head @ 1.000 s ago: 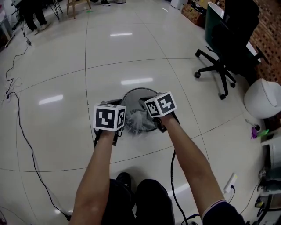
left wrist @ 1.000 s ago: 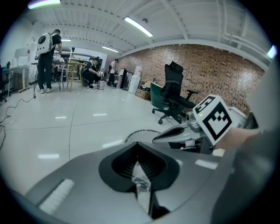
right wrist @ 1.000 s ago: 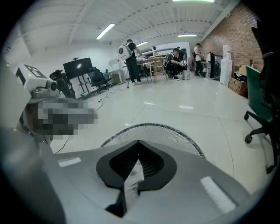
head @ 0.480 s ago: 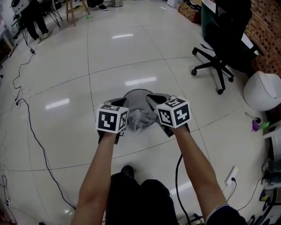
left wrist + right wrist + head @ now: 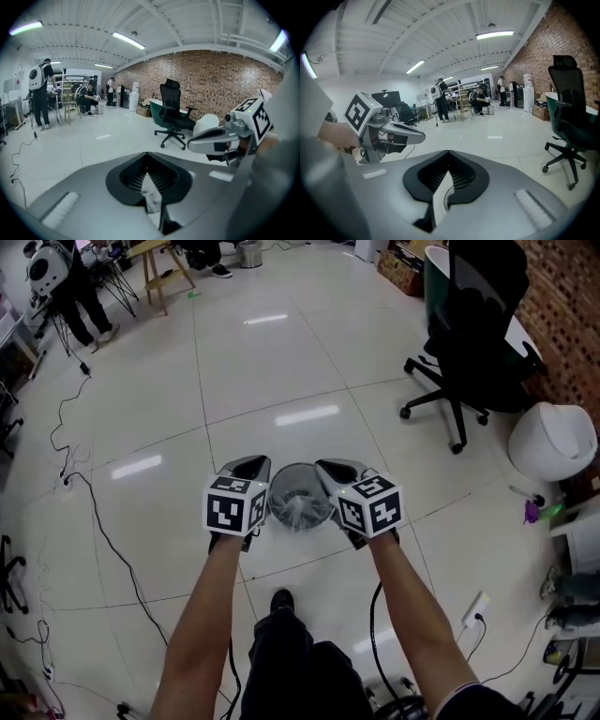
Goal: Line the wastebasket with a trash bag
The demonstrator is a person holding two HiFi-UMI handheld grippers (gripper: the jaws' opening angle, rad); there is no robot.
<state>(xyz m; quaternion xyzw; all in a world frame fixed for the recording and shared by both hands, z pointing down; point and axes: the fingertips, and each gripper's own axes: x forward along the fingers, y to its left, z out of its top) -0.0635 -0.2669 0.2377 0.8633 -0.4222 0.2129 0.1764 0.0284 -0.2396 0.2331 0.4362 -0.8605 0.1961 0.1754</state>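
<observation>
Setting: large workshop room with a glossy pale tile floor [image 5: 281, 362], a brick wall [image 5: 211, 79] along one side and strip lights on a white ceiling.
Viewpoint: head view, steeply downward over two bare forearms reaching forward.
Wastebasket [image 5: 298, 471]: round, dark mesh, upright on the floor near the middle of the head view, ahead of a dark shoe [image 5: 281, 600].
Trash bag [image 5: 302, 512]: thin, whitish and crumpled, bunched inside the wastebasket's opening.
Left gripper [image 5: 255, 463]: held in the air, just left of the wastebasket from above. Claw pressed together, tips meeting. Scrap of crinkled plastic visible through the thin slit behind the tips; cannot tell whether pinched or simply lying beyond.
Right gripper [image 5: 328, 466]: held in the air, just right of the wastebasket from above, level with the other gripper. Claw pressed together on itself, with a pale curved edge visible through its slit.
Left cube [image 5: 234, 507]: black-and-white square markers, behind the left jaws, above the left forearm.
Right cube [image 5: 375, 507]: same markings, behind the right jaws.
Office chair [image 5: 469, 334]: black, on castors, well apart to the upper right.
White rounded container [image 5: 553, 442]: at the right edge, near the chair.
Cable [image 5: 103, 531]: black, trailing across the floor at left.
People: one standing [image 5: 40, 91] with a backpack and others at benches, far across the room.
</observation>
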